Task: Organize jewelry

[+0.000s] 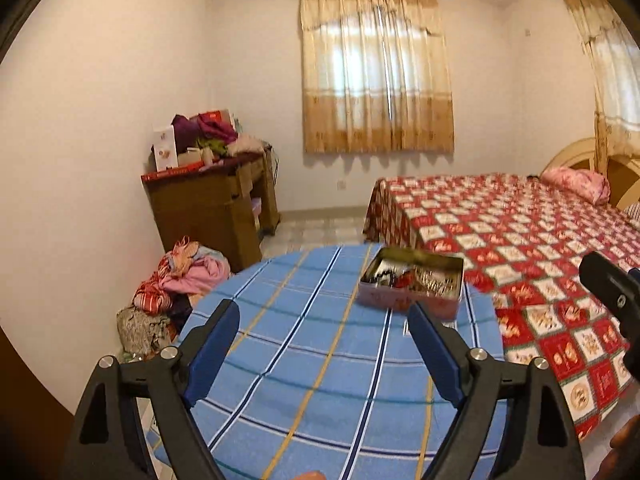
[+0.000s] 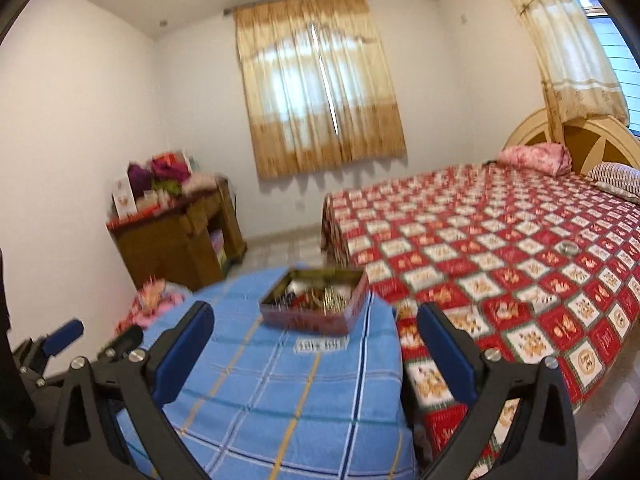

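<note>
An open metal tin [image 1: 412, 284] packed with tangled jewelry sits at the far end of a table covered in blue plaid cloth [image 1: 312, 368]. My left gripper [image 1: 322, 309] hovers above the cloth short of the tin, open, with nothing between its blue pads. In the right wrist view the tin [image 2: 316, 300] lies straight ahead, and a small clear card of earrings [image 2: 320, 346] rests on the cloth just in front of it. My right gripper [image 2: 316, 309] is also open and empty, raised over the table. The left gripper's fingers [image 2: 64, 334] show at the lower left there.
A bed with a red checked cover [image 1: 520, 248] runs along the table's right side. A wooden cabinet [image 1: 216, 208] piled with clothes and boxes stands by the left wall, with a heap of fabric [image 1: 180, 280] on the floor beside it. A curtained window [image 1: 376, 72] is behind.
</note>
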`<state>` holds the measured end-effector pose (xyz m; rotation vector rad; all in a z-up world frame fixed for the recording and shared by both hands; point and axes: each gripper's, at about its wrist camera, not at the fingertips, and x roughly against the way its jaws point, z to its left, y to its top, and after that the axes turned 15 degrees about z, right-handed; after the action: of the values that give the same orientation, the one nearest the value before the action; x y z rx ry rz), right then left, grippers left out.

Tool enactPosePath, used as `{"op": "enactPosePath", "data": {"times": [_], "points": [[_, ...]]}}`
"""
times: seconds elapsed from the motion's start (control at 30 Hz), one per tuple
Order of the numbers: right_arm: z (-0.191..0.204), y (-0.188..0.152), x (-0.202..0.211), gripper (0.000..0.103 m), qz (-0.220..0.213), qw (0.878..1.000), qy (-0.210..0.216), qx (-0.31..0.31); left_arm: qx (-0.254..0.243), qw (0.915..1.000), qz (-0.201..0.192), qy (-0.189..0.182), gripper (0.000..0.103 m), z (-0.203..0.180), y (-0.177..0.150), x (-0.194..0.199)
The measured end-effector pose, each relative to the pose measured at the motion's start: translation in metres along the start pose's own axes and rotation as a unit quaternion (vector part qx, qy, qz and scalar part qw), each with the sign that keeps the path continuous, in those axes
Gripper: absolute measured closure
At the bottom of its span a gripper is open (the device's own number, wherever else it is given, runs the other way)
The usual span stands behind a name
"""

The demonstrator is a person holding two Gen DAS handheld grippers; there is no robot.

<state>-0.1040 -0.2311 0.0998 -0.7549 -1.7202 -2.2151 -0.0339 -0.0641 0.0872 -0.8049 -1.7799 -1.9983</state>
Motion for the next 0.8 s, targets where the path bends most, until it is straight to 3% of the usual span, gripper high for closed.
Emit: {"op": "enactPosePath", "data": {"times": [0.2, 0.8], "points": [[-0.001, 0.010, -0.004, 0.000, -0.019, 1.000, 0.007, -0.010, 0.001, 1.0000, -0.008, 0.005, 0.015, -0.003, 0.009, -0.005], [-0.004, 0.000, -0.021, 0.000, -0.005, 1.000, -0.011, -0.005, -0.002, 1.0000, 0.002, 0.009, 0.015, -0.007, 0.003, -0.026]]}}
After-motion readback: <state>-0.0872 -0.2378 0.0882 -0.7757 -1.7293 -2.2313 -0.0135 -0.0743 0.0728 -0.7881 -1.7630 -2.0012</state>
